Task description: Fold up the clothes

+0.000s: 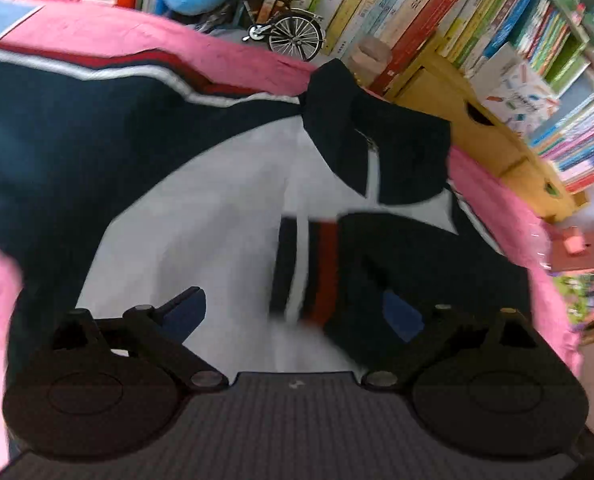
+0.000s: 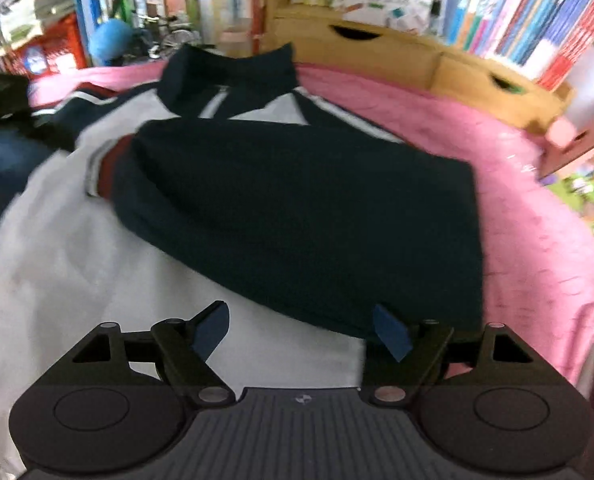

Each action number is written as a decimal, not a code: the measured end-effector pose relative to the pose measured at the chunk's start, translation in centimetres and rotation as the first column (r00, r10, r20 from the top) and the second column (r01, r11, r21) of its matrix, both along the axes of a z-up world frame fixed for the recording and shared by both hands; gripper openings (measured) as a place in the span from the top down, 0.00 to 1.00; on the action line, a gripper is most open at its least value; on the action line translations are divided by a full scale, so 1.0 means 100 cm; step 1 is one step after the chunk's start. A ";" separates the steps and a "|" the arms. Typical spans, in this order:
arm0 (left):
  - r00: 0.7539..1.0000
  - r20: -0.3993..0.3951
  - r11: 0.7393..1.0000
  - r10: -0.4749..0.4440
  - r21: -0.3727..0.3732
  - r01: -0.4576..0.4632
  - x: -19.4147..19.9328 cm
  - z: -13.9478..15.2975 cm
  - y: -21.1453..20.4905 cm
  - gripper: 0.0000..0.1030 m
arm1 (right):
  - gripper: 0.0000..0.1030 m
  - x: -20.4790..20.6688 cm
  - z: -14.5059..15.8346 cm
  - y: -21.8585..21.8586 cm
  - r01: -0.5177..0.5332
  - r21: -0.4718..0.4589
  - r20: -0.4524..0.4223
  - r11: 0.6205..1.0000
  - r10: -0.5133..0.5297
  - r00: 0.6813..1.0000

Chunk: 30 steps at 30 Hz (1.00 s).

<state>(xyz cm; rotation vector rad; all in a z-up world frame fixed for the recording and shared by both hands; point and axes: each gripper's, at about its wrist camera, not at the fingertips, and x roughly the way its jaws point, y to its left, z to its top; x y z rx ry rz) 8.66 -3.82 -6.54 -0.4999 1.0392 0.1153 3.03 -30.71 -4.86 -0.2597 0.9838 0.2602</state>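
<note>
Both tongs, left tongs and right tongs, wide open, holding nothing. Jacket flat on pink bed, collar far. Unfolded sleeve far left, nearer left tongs.

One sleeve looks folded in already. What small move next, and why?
Probably bring the left gripper to the navy sleeve that lies spread out over the pink cover. The other sleeve already lies across the white front, and both grippers are open and empty.

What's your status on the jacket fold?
Left gripper open, empty. Right gripper open, empty. Jacket on pink cover, one sleeve folded across. Nothing in the way.
</note>
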 end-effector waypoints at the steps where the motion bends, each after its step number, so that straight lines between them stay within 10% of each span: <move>1: 1.000 -0.008 1.000 -0.011 0.018 0.011 0.009 -0.007 -0.003 0.11 | 0.19 -0.002 -0.002 -0.001 0.002 -0.031 0.021 1.000 -0.002 1.000; 6: 0.997 0.016 0.996 -0.079 -0.038 0.080 0.020 -0.019 -0.007 0.54 | 0.15 -0.007 -0.014 -0.002 0.020 -0.156 0.060 0.987 -0.010 0.998; 15: 0.993 0.015 0.991 -0.117 -0.057 0.118 0.030 -0.022 -0.008 0.54 | 0.15 0.003 -0.027 0.005 0.080 -0.159 0.050 0.984 -0.073 0.996; 17: 0.994 0.013 0.994 -0.109 -0.030 0.109 0.034 -0.020 -0.010 0.68 | 0.15 0.007 -0.030 0.010 0.084 -0.161 0.045 0.983 -0.078 0.996; 18: 0.995 0.017 0.995 -0.102 -0.002 0.102 0.035 -0.016 -0.011 0.94 | 0.15 0.008 -0.031 0.011 0.085 -0.163 0.047 0.983 -0.078 0.996; 30: 0.983 0.183 0.968 0.006 0.244 -0.052 0.014 0.051 0.063 0.95 | 0.11 0.009 -0.029 0.028 0.076 -0.159 0.095 0.984 -0.061 0.994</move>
